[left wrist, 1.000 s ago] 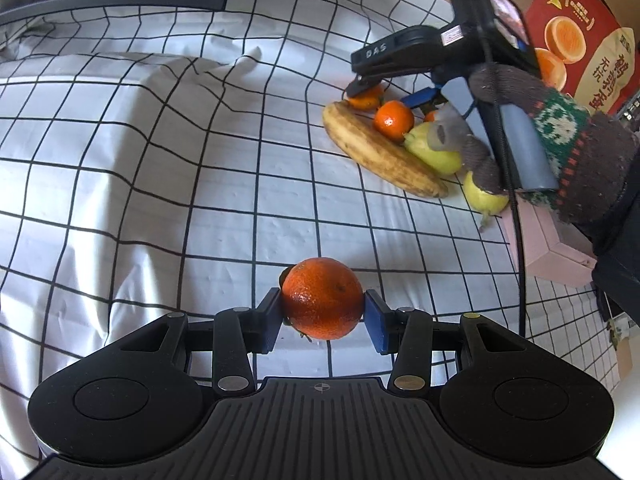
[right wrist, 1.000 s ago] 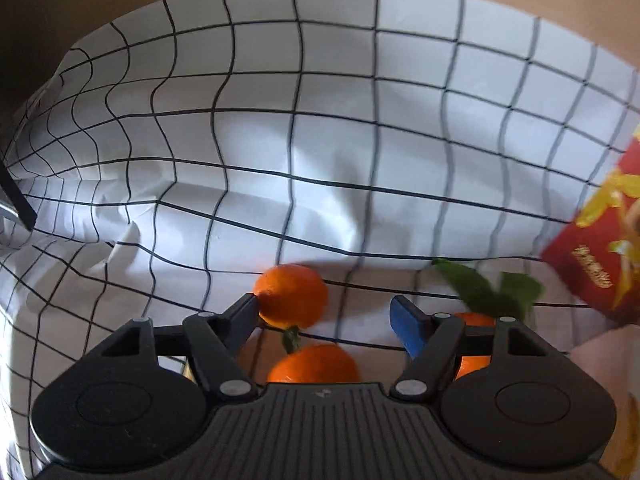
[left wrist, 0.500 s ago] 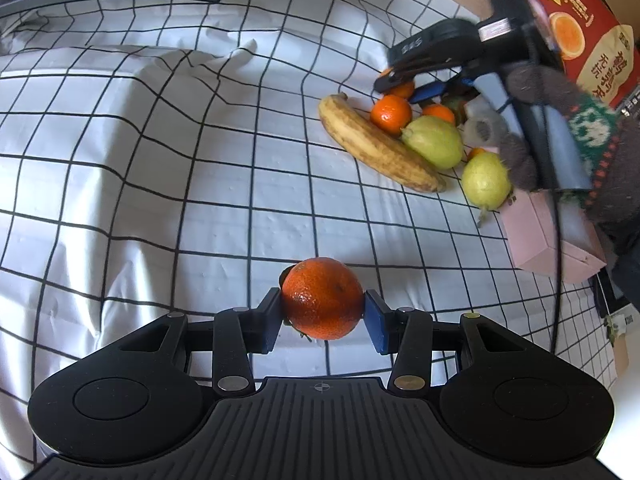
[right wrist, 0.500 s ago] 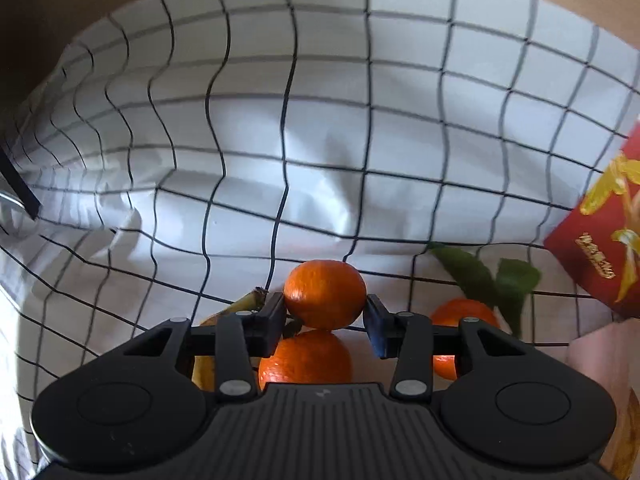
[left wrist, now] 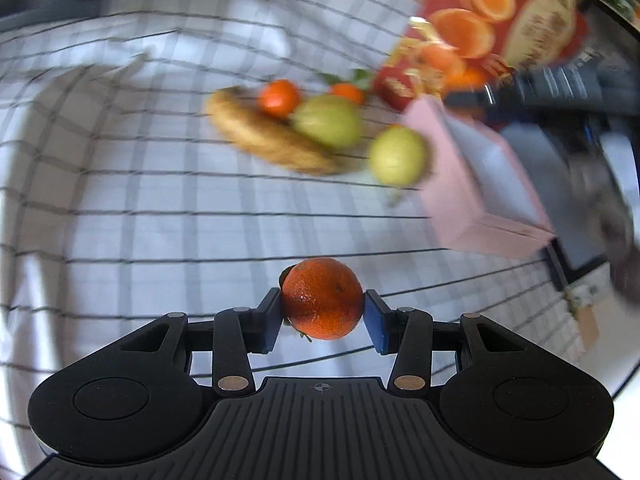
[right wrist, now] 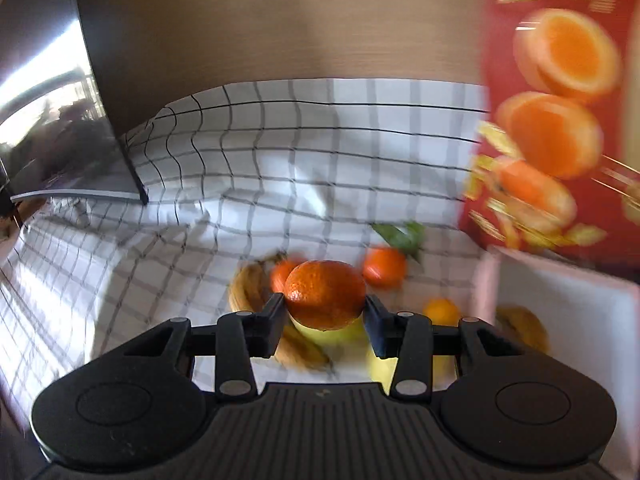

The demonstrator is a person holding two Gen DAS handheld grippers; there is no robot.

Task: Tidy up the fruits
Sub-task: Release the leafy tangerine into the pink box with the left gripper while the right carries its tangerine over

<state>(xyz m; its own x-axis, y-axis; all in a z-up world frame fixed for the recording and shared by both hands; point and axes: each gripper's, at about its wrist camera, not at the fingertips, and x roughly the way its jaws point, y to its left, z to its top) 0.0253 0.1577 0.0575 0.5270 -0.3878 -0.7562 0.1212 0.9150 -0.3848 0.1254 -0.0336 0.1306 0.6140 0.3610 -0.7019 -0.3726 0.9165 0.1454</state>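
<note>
In the left wrist view, our left gripper (left wrist: 323,318) has its jaws clamped on a mandarin (left wrist: 322,298), held clear above the checked cloth (left wrist: 120,200). Further off on the cloth lie a banana (left wrist: 268,136), a second mandarin (left wrist: 279,97), a third with leaves (left wrist: 347,92) and two pears (left wrist: 326,121) (left wrist: 397,155), all loose and close together. A pink box (left wrist: 480,196) stands just beside the nearer pear, open side showing, with a red carton (left wrist: 480,28) behind it. The view is blurred, so we cannot tell what the box holds from here.

In the right wrist view, our right gripper (right wrist: 325,318) is also clamped on a mandarin (right wrist: 325,294), lifted above the pile. Below it we see the banana (right wrist: 248,292), a pear (right wrist: 332,334) partly hidden under the held fruit, another mandarin (right wrist: 280,274) and the leafy one (right wrist: 384,266). A small orange fruit (right wrist: 441,312) sits near the pink box (right wrist: 568,304), and something yellow, likely a banana (right wrist: 522,326), already lies inside.

We judge the sorting as early: two mandarins are in our grips but not yet placed, and most of the fruit remains loose on the cloth.
</note>
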